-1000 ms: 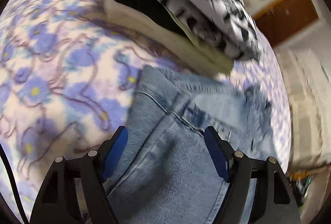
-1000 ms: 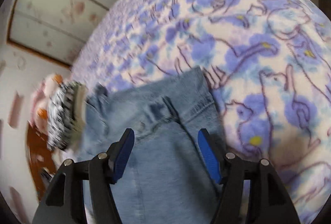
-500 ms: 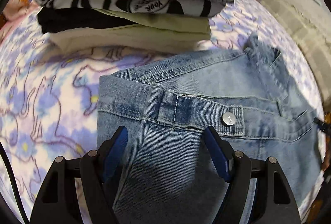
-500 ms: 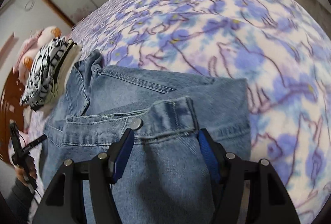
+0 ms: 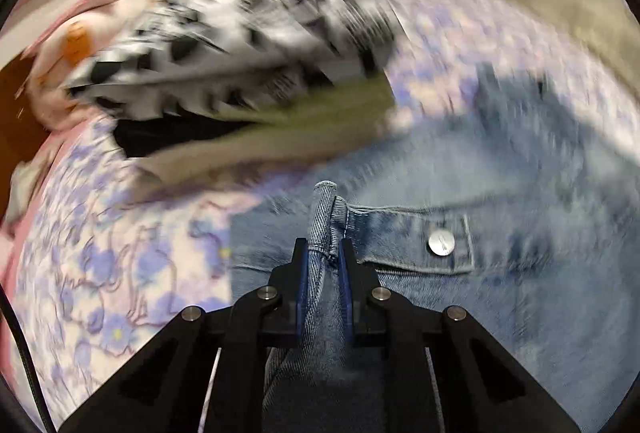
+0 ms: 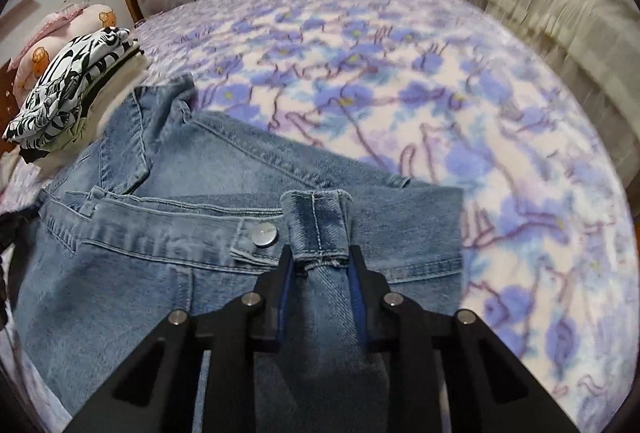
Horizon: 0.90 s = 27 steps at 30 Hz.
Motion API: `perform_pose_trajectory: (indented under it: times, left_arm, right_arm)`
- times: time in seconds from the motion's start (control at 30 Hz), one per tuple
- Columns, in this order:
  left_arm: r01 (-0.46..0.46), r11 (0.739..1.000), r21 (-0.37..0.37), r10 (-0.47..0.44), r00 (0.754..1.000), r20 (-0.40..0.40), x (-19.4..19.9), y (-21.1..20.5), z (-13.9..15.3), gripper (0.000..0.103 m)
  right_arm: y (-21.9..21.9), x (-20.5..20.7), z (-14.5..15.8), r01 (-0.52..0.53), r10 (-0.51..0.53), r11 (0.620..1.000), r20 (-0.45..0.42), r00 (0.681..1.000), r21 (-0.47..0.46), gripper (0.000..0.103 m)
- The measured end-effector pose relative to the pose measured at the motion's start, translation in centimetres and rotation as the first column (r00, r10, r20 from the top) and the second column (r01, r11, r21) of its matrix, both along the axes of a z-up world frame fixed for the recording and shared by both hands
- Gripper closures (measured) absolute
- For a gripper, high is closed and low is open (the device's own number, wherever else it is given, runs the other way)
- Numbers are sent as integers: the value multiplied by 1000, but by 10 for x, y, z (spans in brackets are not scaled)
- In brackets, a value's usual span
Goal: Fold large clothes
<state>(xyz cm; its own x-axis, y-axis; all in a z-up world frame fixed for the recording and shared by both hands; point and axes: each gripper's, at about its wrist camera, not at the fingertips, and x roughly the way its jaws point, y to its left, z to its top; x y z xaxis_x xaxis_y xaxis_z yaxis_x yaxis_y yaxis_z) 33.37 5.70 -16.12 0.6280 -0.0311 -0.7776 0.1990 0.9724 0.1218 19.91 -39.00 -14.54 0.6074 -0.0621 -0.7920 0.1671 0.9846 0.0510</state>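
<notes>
A floral bed (image 6: 400,81) carried jeans (image 6: 168,233); both grippers, left (image 5: 323,257) and right (image 6: 320,265), had just clenched onto denim folds. Folded clothes (image 6: 68,89) sat near the headboard-side edge.

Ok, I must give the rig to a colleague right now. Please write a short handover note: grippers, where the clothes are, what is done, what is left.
Left gripper: jaws have just closed; pinching a bunched denim cuff.
Right gripper: jaws have just closed; pinching the other cuff.
Denim jacket: lies on the flowered bed cover, collar toward the stack of folded clothes at the far left corner.
Done: both cuffs gripped; other garments already folded and stacked.
Left: fold the jacket itself; probably bring the sleeves across the body first, then add it to the stack.
</notes>
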Motion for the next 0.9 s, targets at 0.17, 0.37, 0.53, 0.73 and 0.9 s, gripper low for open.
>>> perform_pose_trajectory:
  times: [0.17, 0.37, 0.53, 0.73, 0.9]
  left_arm:
    - [-45, 996, -72, 52, 994, 101, -14, 8, 34, 92]
    - [-158, 940, -302, 200, 973, 114, -6, 38, 68, 92]
    - [-177, 929, -324, 203, 978, 46, 20, 34, 30, 91]
    - [-247, 922, -297, 219, 968, -125, 49, 34, -39, 76]
    - [-178, 965, -191, 159, 981, -114, 46, 29, -27, 54]
  right_arm:
    - [-8, -21, 45, 40, -46, 998, 143, 989, 45, 81]
    - [-14, -24, 87, 53, -83, 992, 278, 957, 114, 82]
    - [-28, 12, 51, 118, -146, 984, 222, 964, 133, 80]
    - [-43, 48, -23, 208, -209, 955, -18, 978, 212, 71]
    - [-46, 35, -6, 159, -165, 966, 12, 986, 204, 64]
